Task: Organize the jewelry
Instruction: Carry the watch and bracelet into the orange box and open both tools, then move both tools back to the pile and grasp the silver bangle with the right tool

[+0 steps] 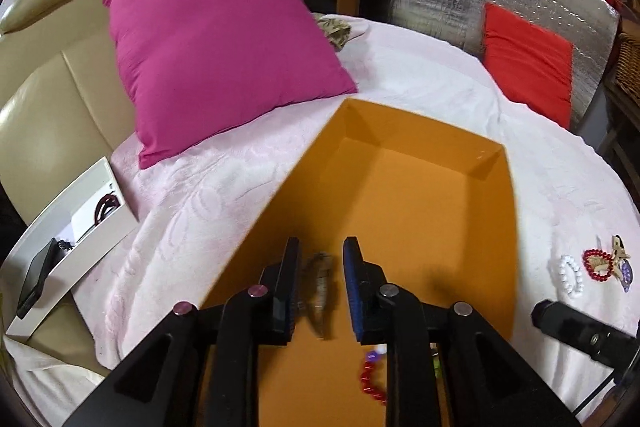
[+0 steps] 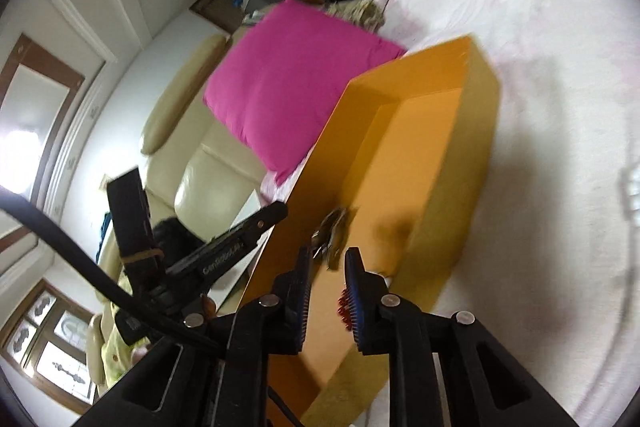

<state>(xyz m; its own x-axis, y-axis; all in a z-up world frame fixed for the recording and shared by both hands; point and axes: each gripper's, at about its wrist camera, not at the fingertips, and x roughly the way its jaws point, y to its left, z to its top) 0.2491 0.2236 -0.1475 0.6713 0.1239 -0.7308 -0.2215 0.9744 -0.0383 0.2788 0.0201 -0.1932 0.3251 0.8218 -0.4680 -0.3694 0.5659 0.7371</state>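
From the left wrist, our left hand-held gripper (image 1: 318, 267) hung open over the orange box (image 1: 420, 195), a blurred brown piece (image 1: 320, 287) between its fingers, seemingly falling; it could bounce out. More beads (image 1: 596, 263) waited on the bed (image 1: 400, 83).

From the right wrist, our right hand-held gripper (image 2: 328, 269) was open and empty above the box (image 2: 460, 163); the two could collide.

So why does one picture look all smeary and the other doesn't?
Right wrist view: motion blur smears the open orange cardboard box and white blanket. Left wrist view: mostly sharp, only the brownish trinket between the open left gripper is blurred; fisheye curves both.
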